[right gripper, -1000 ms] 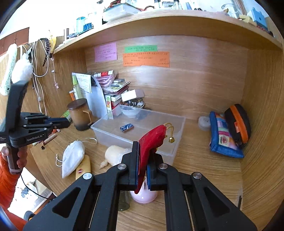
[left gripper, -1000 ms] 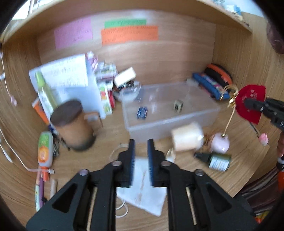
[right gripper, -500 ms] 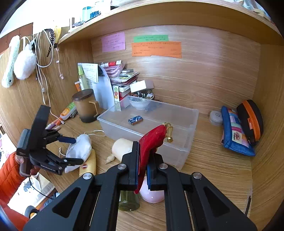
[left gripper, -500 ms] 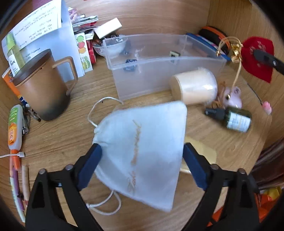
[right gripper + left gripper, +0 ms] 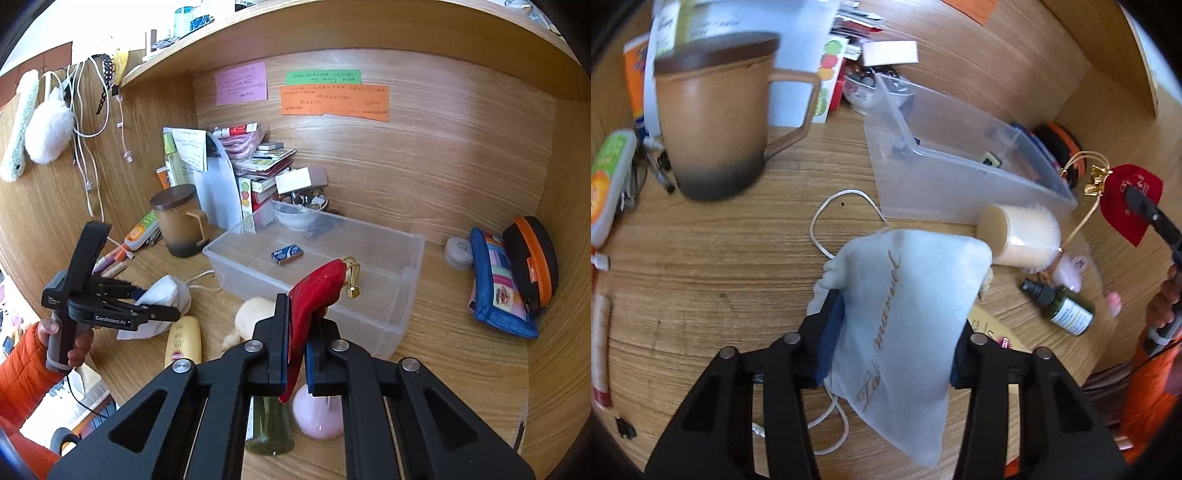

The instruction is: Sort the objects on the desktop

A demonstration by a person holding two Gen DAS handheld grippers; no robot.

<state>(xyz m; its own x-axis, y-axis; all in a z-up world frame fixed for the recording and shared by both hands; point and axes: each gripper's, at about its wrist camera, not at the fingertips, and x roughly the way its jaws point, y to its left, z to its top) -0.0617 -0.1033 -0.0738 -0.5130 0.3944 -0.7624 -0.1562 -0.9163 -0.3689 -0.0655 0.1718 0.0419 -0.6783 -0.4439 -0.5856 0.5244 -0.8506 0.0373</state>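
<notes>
A white drawstring pouch (image 5: pixel 905 314) lies on the wooden desk in front of the clear plastic bin (image 5: pixel 960 173). My left gripper (image 5: pixel 897 317) straddles it, jaws closing, and both blue pads press into its sides. The right wrist view shows that left gripper (image 5: pixel 159 304) on the pouch (image 5: pixel 166 295) at the left. My right gripper (image 5: pixel 297 325) is shut on a red pouch (image 5: pixel 317 291) with a gold cord, held in the air just before the bin (image 5: pixel 406 251). From the left wrist view the red pouch (image 5: pixel 1126 199) hangs at the far right.
A brown lidded mug (image 5: pixel 709 129) stands left of the bin. A cream cylinder (image 5: pixel 1023 236), green bottle (image 5: pixel 1067 306), pink round jar (image 5: pixel 317 417) and yellow tube (image 5: pixel 183 339) lie near the front edge. Pencil cases (image 5: pixel 498 284) lean at the right wall. An orange sleeve (image 5: pixel 22 369) holds the left gripper.
The left gripper opened wide, dropped down over the white pouch, and its jaws have narrowed onto the pouch's sides. The right gripper kept its hold on the red pouch and drifted slightly.
</notes>
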